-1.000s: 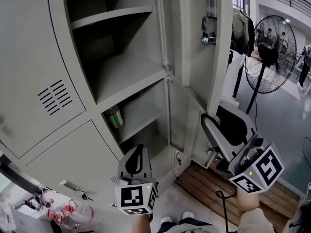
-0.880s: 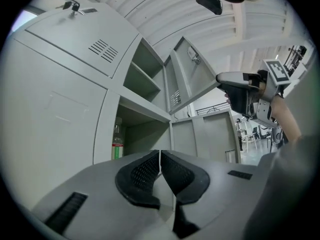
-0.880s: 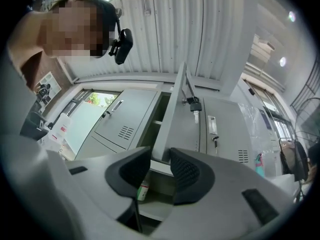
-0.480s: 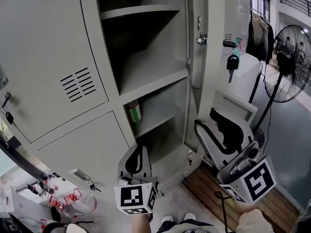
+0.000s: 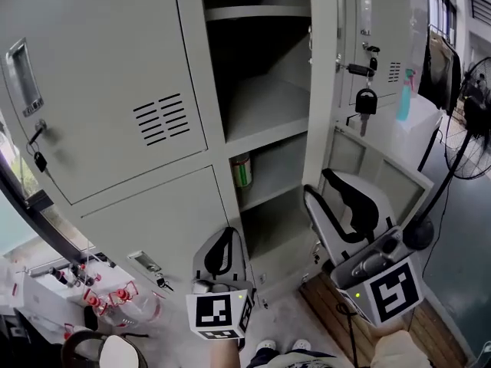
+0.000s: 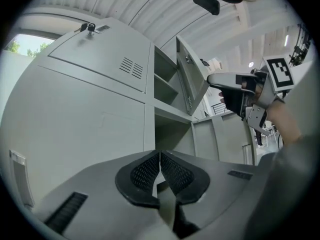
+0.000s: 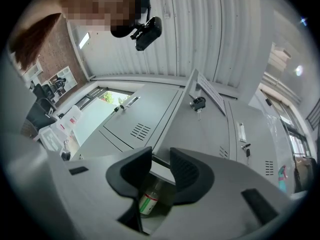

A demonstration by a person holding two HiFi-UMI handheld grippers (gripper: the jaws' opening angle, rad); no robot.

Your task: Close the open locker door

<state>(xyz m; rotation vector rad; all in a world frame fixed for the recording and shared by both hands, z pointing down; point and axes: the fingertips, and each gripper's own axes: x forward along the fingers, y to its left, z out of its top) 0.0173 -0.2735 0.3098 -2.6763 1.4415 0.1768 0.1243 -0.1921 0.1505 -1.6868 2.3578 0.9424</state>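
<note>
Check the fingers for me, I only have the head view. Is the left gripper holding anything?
Observer: No. In the left gripper view, the left gripper has its fingers meeting at the tips with nothing between them.
Operator: Is the right one on the door?
Observer: No contact shows. The right gripper has its fingers apart and closing, with nothing between them. The open door lies beyond the tips.
Operator: What is it aimed at?
Observer: The gap between its fingers frames a bottle with a green and red label, inside the lower compartment.
</note>
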